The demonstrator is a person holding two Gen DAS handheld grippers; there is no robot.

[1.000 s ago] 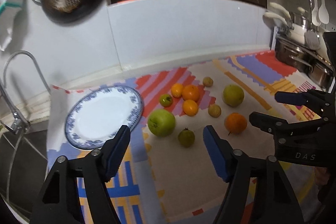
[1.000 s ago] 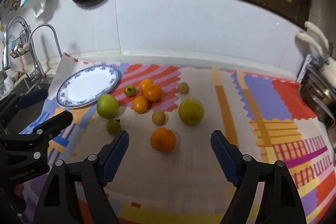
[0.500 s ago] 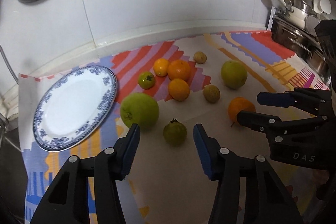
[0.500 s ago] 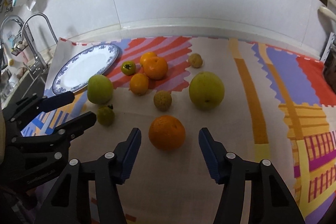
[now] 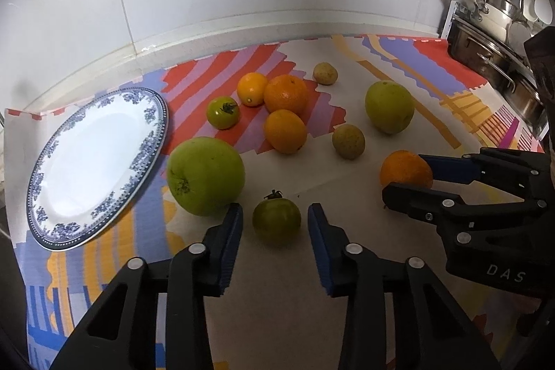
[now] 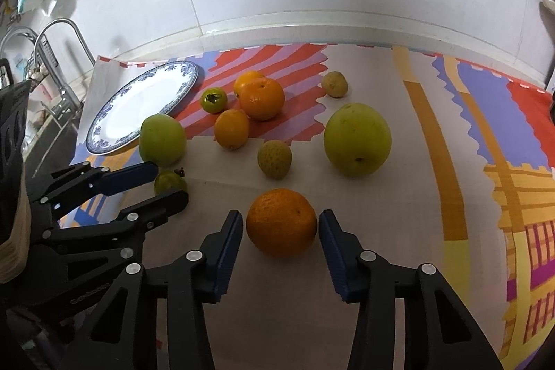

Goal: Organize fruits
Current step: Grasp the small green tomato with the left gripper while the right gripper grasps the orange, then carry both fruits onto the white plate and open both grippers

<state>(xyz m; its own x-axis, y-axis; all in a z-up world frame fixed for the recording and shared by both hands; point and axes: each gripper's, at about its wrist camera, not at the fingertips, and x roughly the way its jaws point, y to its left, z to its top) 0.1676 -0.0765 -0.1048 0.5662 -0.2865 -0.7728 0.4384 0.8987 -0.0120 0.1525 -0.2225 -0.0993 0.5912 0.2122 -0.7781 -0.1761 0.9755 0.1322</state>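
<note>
Left wrist view: the left hand-held gripper (image 5: 274,224) is closing, its jaws narrow around a small green tomato (image 5: 276,221) on the counter (image 5: 277,300), pads not yet touching. The plate (image 5: 93,162) lies at 10 o'clock.

Right wrist view: the right hand-held gripper (image 6: 281,231) is closing around an orange (image 6: 281,222), pads just beside it. A large green fruit (image 6: 357,139) sits at 1 o'clock.
</note>
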